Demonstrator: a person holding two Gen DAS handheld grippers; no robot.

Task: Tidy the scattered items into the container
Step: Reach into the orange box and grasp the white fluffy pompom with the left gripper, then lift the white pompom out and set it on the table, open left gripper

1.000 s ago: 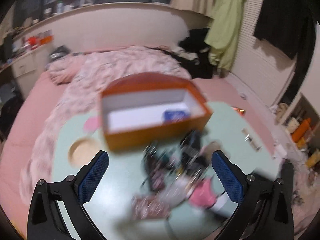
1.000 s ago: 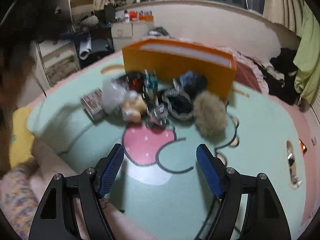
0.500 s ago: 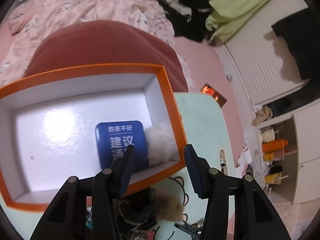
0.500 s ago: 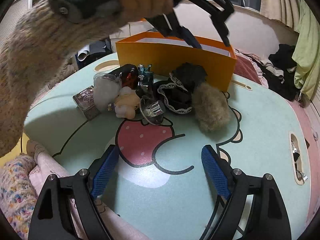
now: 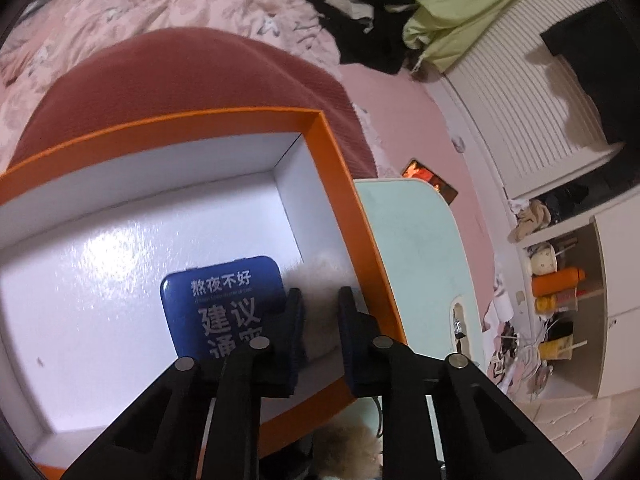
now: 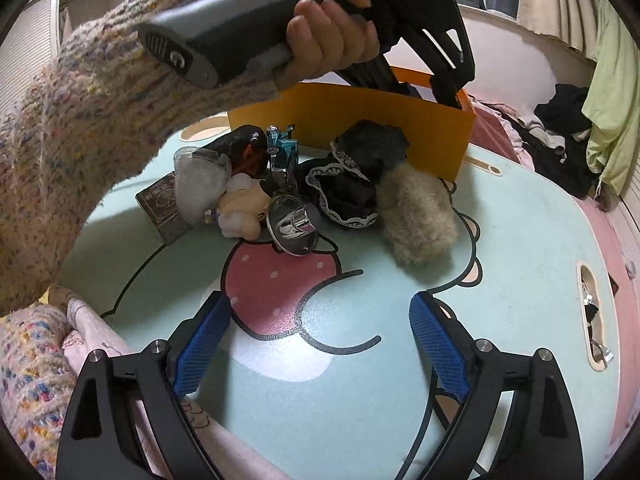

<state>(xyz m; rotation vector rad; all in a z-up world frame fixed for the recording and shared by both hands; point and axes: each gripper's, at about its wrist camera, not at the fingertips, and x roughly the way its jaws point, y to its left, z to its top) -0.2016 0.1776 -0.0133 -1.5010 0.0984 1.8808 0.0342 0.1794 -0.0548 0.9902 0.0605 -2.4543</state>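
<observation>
A: Where is the left gripper at this moment?

B: It reaches down into the orange box, at the right end of it. The jaws are drawn narrow and pinch a white fluffy ball, which lies in the near right corner of the box, just beside a blue tin with white writing on it.

A: And the right gripper?

B: It hovers over the near part of the tabletop. Its jaws stand wide and are opening, and nothing is between them.

A: What is not yet in the box?

B: A heap lies in front of the box, toward the far edge of the tabletop: a brown fur ball, a black cloth with white lace, a round shiny metal thing, a pale soft toy, a clear plastic bag and a small dark card box. They touch each other.

A: Can you see the person?

B: Yes, a hand in a knitted sleeve holds the handle of the left gripper above the box.
</observation>
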